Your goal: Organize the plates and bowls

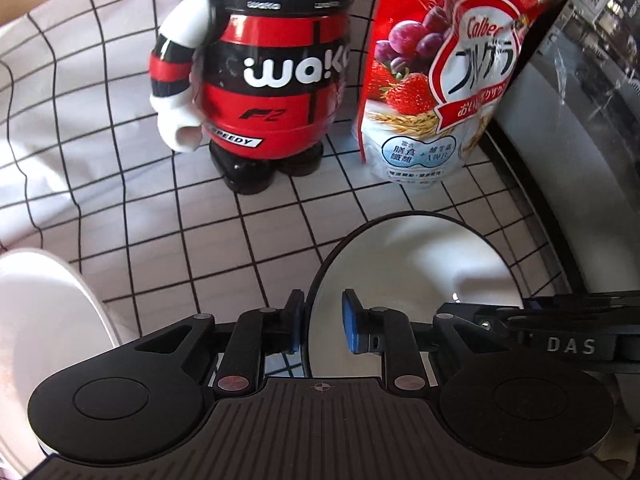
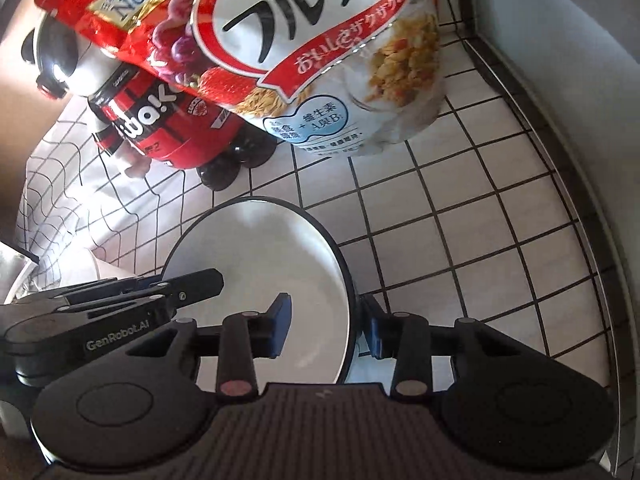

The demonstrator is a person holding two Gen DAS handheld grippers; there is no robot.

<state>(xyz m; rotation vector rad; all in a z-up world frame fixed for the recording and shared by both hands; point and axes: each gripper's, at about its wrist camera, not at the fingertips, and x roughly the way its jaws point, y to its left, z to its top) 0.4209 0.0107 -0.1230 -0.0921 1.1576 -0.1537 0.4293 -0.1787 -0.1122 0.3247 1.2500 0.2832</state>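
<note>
I count one white bowl with a dark rim (image 1: 416,264) on the table (image 1: 248,224), which wears a white cloth with a black grid. Both of my claws are at that single bowl. The left claw (image 1: 322,322) straddles the bowl's left rim, one blue pad outside and one inside; a clear gap shows at the inner pad, so I read it as spread around the rim. The right claw (image 2: 324,330) straddles the opposite rim the same way, its pads also standing off the wall on the inner side. From the right wrist view I see the left claw's black arm reaching over the bowl.

Behind the bowl stand one red, black and white figurine (image 1: 272,92) and one red cereal bag (image 1: 440,72), just beside each other. One more white dish (image 1: 48,320) sits at the left edge.
</note>
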